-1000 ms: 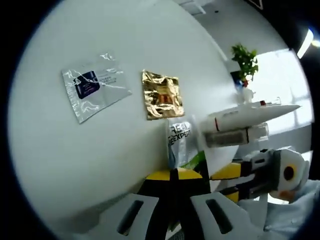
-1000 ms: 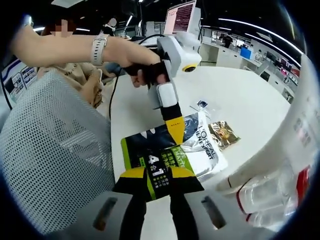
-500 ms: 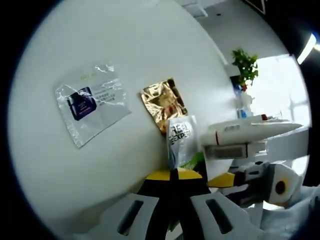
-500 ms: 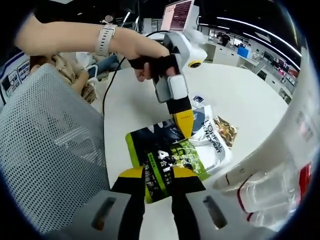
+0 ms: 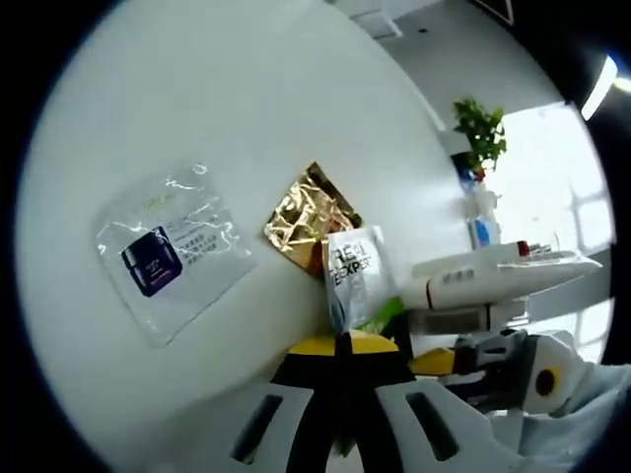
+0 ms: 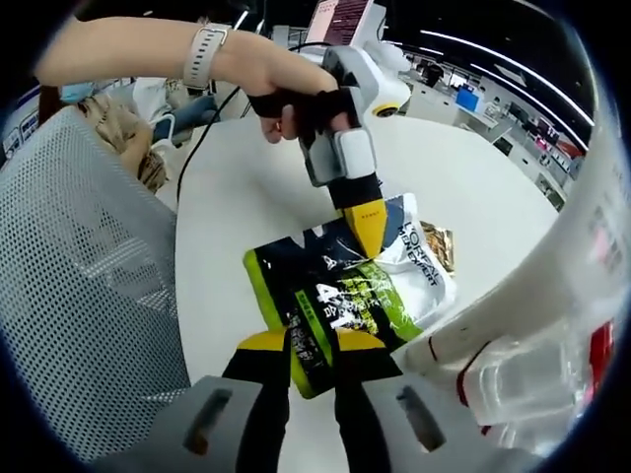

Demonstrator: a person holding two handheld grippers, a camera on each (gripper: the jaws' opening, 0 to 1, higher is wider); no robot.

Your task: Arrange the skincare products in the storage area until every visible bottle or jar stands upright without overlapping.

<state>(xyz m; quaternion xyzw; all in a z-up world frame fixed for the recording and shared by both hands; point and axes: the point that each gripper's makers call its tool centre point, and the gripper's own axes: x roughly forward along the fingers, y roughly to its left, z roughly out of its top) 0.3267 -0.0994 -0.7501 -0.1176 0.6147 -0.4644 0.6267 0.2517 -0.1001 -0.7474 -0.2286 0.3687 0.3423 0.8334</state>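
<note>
A green, black and white L'Oreal pouch (image 6: 340,296) hangs over the white round table (image 6: 246,187), held from two sides. In the right gripper view my left gripper (image 6: 370,235) reaches down from a person's hand, its yellow tips shut on the pouch's top edge. My right gripper (image 6: 311,343) is shut on the pouch's near corner. In the left gripper view the pouch (image 5: 353,276) rises just beyond my left gripper (image 5: 340,342), and my right gripper (image 5: 463,360) enters from the right. A gold foil sachet (image 5: 308,217) and a clear sachet with a dark blue print (image 5: 168,254) lie flat on the table.
A white tube (image 5: 503,276) and a clear bottle (image 5: 463,320) lie sideways to the right of the pouch. A grey mesh surface (image 6: 89,286) fills the left of the right gripper view. The gold sachet (image 6: 437,246) lies just behind the pouch. A potted plant (image 5: 481,126) stands far off.
Both grippers have kept their hold on the pouch, which has turned and now spreads wider between them. The left hand has come closer to the right gripper. Both cameras have shifted.
</note>
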